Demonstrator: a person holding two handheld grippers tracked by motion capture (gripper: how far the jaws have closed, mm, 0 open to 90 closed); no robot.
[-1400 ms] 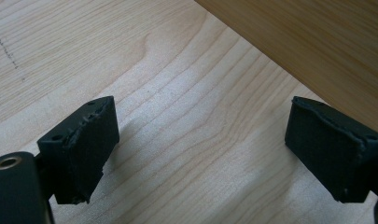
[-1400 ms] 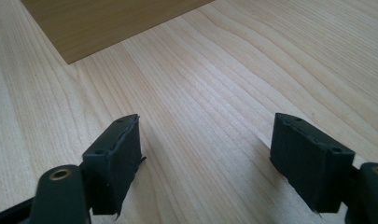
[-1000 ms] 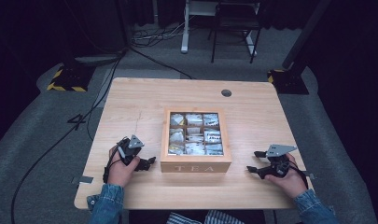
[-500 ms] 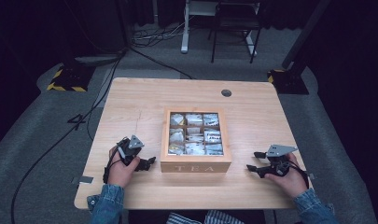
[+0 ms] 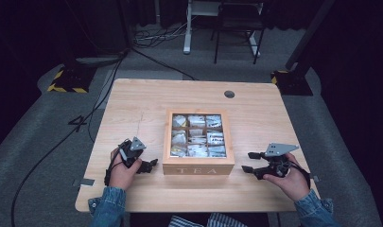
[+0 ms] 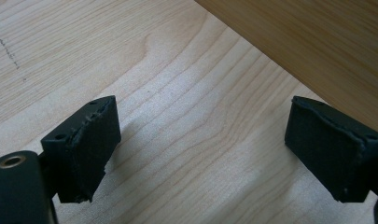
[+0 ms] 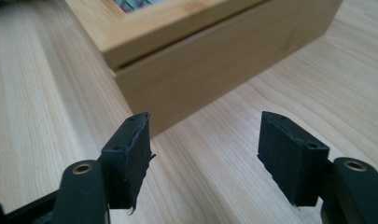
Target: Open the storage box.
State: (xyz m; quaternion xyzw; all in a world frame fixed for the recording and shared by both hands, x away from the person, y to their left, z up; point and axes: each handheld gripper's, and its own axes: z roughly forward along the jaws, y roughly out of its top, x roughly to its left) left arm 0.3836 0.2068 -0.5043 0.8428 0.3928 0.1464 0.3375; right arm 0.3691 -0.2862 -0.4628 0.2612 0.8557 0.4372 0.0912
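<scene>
Pale wood tea box [image 5: 198, 163] sits mid-table, nearer the person's edge, its lid shut — the seam between lid and body runs clean in the right gripper view [image 7: 186, 44], with no gap opened. "TEA" is lettered on the front face. Through the lid's window a grid of compartments shows, each holding packets of tea bags [image 5: 196, 137] (mostly pale wrappers; exact count per cell too small to tell).

Progress: nothing yet handled. The box is untouched and closed; whatever is to be done with it — lid raised, a packet taken — looks wholly ahead.

Left gripper [image 5: 151, 164] rests low on the wooden table [image 5: 132, 94], just beside the box's left wall, jaws spread wide with bare tabletop between them [image 6: 200, 154]; the box's side fills the upper right corner of its view [image 6: 317, 42].

Right gripper [image 5: 248, 162] sits to the box's right, a little apart from it, pointed at the near right corner. Its jaws have just been narrowing, yet stand apart with nothing between them [image 7: 205, 154].

Likely step in hand: the approach, right side first.
</scene>
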